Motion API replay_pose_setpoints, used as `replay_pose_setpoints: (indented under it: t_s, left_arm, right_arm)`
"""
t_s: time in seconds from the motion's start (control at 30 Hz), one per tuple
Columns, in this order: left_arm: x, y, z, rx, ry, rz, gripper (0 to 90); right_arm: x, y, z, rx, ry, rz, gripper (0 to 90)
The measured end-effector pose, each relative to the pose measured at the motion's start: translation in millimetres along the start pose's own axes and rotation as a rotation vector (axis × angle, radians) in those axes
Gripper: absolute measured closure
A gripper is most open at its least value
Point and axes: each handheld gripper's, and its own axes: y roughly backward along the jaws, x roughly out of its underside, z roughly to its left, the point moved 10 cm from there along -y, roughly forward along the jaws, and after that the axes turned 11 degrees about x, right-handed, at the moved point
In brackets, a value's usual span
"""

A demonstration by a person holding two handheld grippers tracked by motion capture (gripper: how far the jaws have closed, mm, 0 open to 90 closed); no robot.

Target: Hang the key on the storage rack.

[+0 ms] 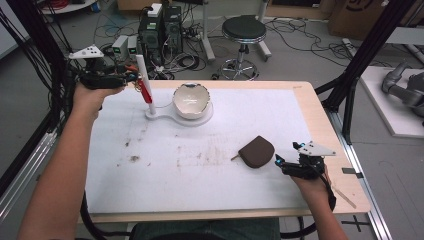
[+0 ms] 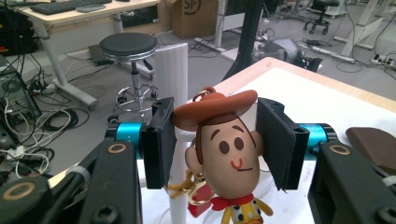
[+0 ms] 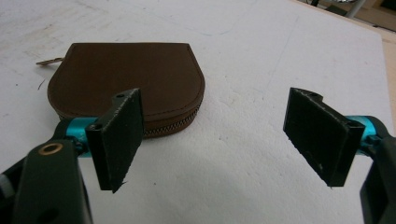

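Now the left claw (image 2: 215, 144) pinches a cowboy doll keychain (image 2: 229, 158) by the white post (image 1: 145, 85), at ten o'clock on the surface (image 1: 200, 175). The right claw (image 3: 215, 140) is spread wide beside the brown zip pouch (image 3: 126, 84), at four o'clock.

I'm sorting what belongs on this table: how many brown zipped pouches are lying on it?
1. The brown rounded leather zip pouch lies flat on the white table mat, just ahead of the right tongs, whose jaws stand open, not touching it.

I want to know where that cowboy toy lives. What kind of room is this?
Probably a robotics lab or workshop: computer towers and tangled cables sit on the floor beyond the table, beside a round stool.
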Motion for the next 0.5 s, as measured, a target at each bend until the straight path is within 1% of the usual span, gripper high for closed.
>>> replay_pose_setpoints:
  t_s: [0.03,0.07,0.13,0.17,0.23,0.33,0.5]
  left_arm:
    - [0.4,-0.2,0.6,-0.003,-0.002,0.003,48.6]
    - [0.9,-0.4,2.0,-0.017,-0.005,0.008,48.4]
    - [2.2,0.0,5.0,-0.059,-0.017,0.031,47.6]
    - [1.3,0.2,5.5,-0.065,-0.014,0.023,46.5]
    - [-0.6,1.4,5.2,-0.073,-0.013,0.015,40.7]
    - [-2.3,2.3,1.8,-0.064,-0.017,0.011,37.0]
    - [-4.6,2.7,-9.6,-0.035,-0.032,0.001,34.8]
  right_arm:
    - [0.0,0.0,0.0,0.000,0.000,0.000,20.6]
    - [0.0,0.0,-0.1,0.000,0.000,0.000,20.6]
    - [0.0,0.0,-0.6,0.000,0.001,-0.001,20.6]
    - [0.0,0.0,-0.6,0.000,0.000,-0.001,20.6]
    - [-0.2,0.0,-0.6,0.000,0.001,-0.004,20.6]
    - [-0.6,0.1,-0.1,-0.002,0.001,-0.006,20.6]
    - [-1.5,0.0,0.7,-0.005,0.003,-0.009,20.6]
